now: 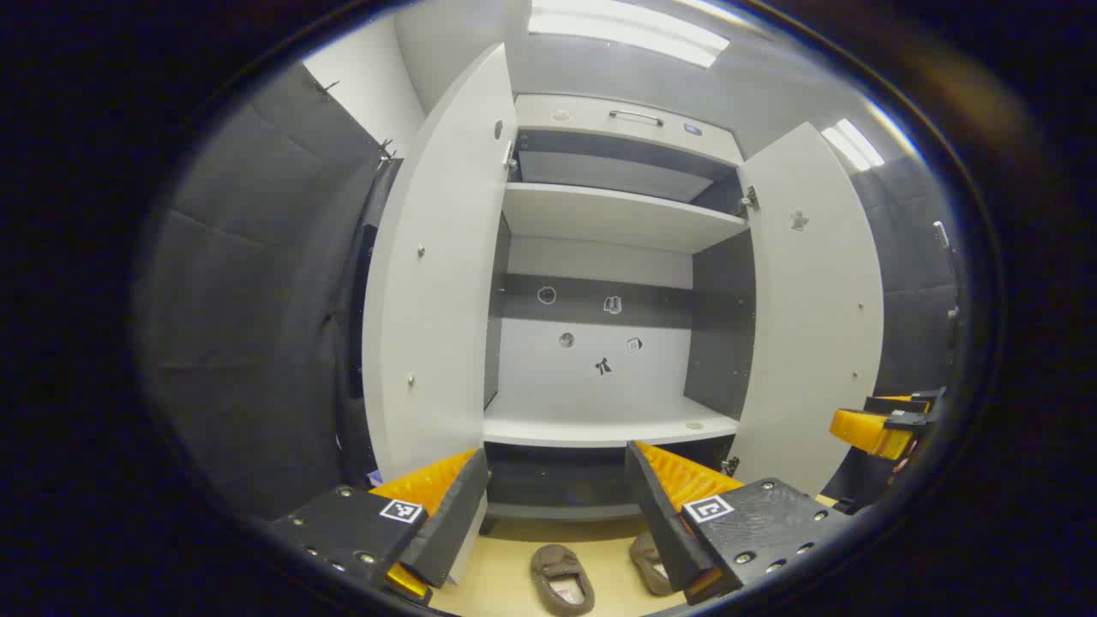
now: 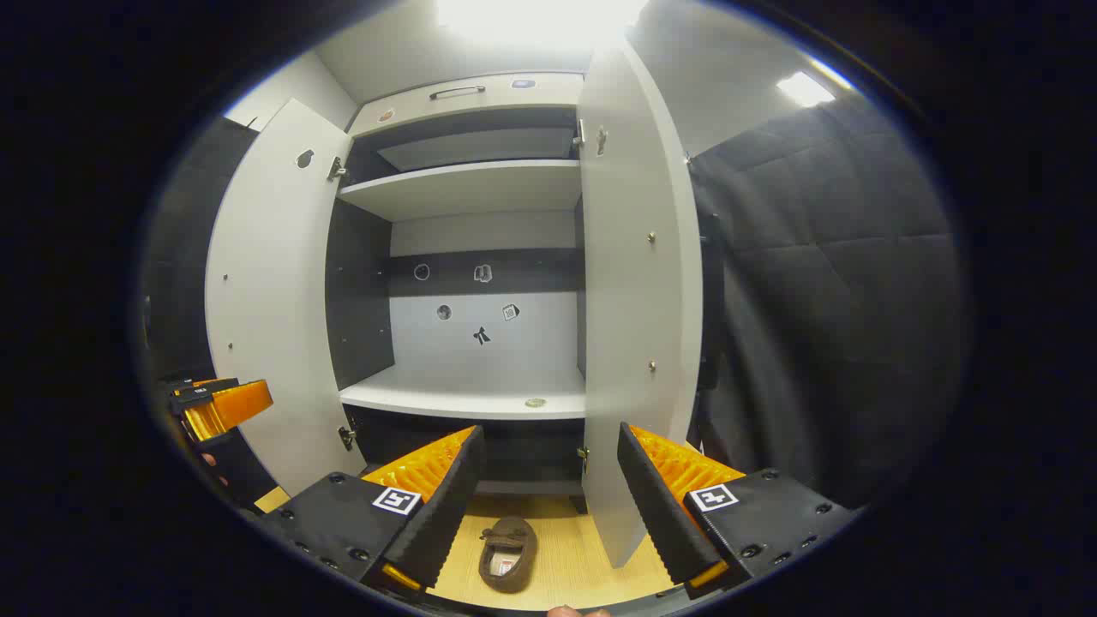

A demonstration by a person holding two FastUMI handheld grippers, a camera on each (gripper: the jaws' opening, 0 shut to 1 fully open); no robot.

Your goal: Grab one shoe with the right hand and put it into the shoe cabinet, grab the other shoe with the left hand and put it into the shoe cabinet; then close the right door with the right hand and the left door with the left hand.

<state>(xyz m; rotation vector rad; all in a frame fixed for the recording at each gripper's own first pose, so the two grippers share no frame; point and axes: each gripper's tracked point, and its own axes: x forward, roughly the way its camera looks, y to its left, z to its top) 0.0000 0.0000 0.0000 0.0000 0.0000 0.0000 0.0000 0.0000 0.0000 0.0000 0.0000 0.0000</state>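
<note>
I am holding both tongs, left (image 1: 557, 506) and right (image 2: 548, 488), gaping and empty; both shoes (image 1: 562, 579) (image 2: 507, 553) are lying on the floor before the open cabinet (image 1: 613, 218), nothing stowed yet.

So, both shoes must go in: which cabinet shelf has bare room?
The lower shelf is bare between the dark side walls, apart from a small disc near its right front. The upper shelf is bare too. Both shoes lie on the floor.
</note>
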